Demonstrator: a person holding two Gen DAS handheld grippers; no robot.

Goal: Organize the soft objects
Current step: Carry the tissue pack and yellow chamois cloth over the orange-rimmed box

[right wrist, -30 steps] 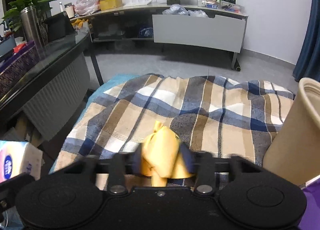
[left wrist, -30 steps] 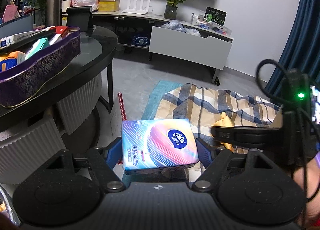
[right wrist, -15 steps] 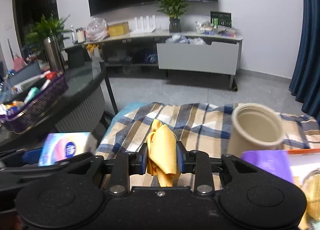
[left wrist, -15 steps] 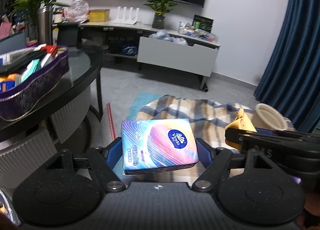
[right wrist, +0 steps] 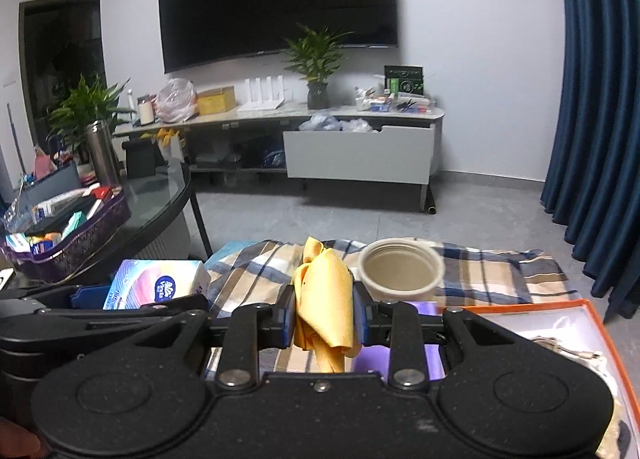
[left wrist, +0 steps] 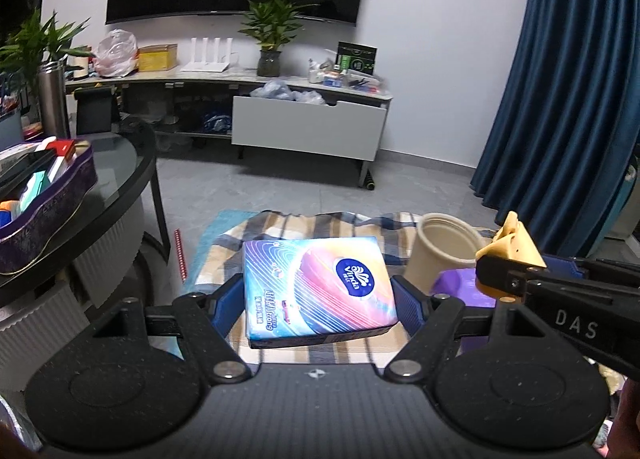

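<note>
My left gripper (left wrist: 318, 299) is shut on a colourful soft tissue pack (left wrist: 316, 291) and holds it in the air over the plaid blanket (left wrist: 280, 235). The pack also shows in the right wrist view (right wrist: 158, 289). My right gripper (right wrist: 324, 317) is shut on a folded yellow cloth (right wrist: 326, 299), held above the blanket (right wrist: 492, 271). The cloth and the right gripper show at the right of the left wrist view (left wrist: 514, 245).
A beige open pot (right wrist: 400, 269) stands on the blanket, with a purple item (left wrist: 460, 287) beside it. An orange-rimmed box (right wrist: 592, 311) lies at the right. A glass round table (left wrist: 120, 183) with a purple basket (left wrist: 52, 215) is at the left.
Both grippers have risen and tilted up, each still holding its object. The beige pot, purple item and orange box have come into view below.
</note>
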